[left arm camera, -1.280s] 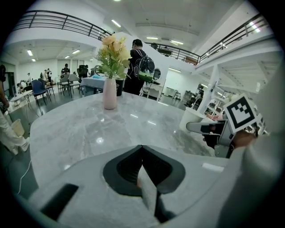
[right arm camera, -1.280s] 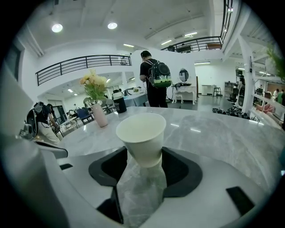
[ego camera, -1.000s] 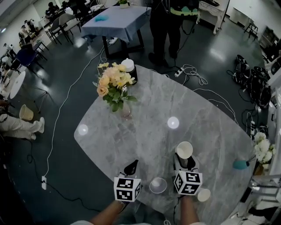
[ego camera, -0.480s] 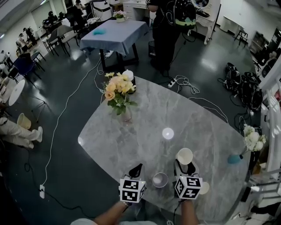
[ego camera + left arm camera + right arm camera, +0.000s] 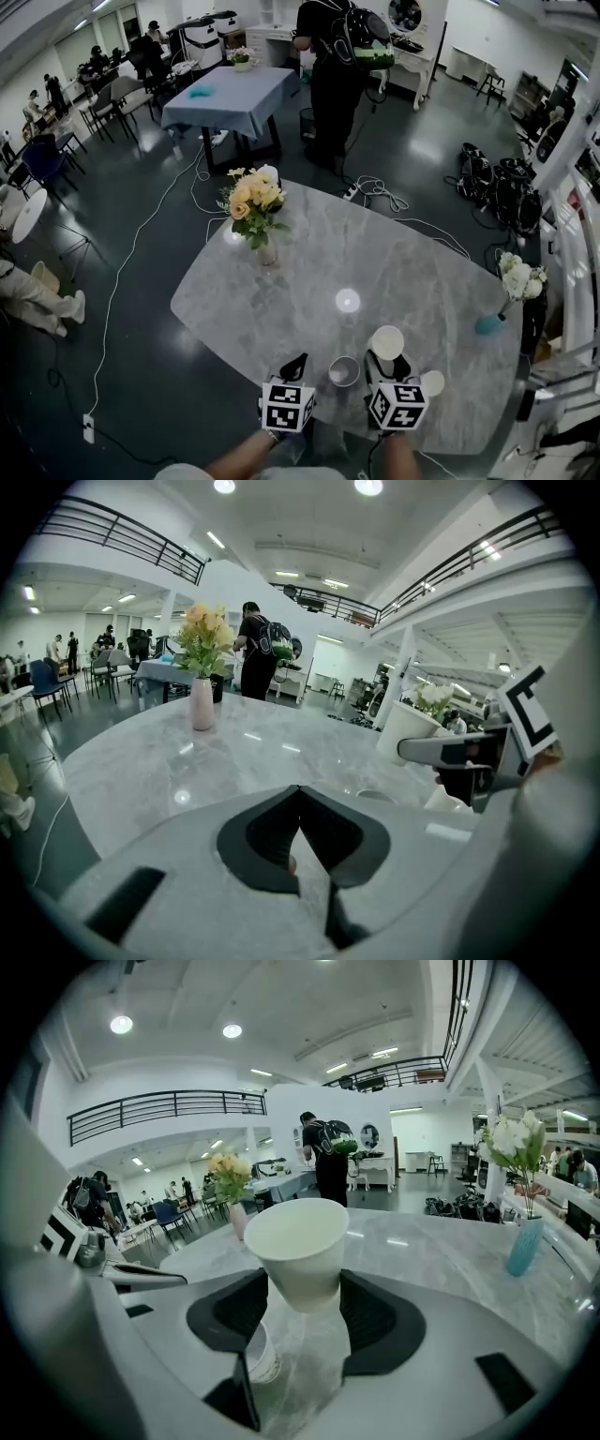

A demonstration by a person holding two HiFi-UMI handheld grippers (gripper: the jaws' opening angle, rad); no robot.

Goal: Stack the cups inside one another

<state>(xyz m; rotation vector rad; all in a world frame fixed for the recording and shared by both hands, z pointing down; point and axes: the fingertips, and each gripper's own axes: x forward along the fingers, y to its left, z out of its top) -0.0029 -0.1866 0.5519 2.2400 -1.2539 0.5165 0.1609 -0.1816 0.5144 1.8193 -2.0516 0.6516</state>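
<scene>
Since a second ago: the head view has tipped up and more of the room shows. The table cup [image 5: 344,371] now sits closer to the held cup [image 5: 387,343], nearly level with both grippers' tips.

Left gripper [image 5: 296,364]: jaws pressed together, nothing between them. It is over the table [image 5: 309,281], just left of the table cup and not touching it.

Right gripper [image 5: 302,1283]: jaws clamped on the held cup's lower wall. Cup upright, mouth up, raised off the table.

Third cup [image 5: 432,382]: stands on the table just right of the right gripper.
</scene>
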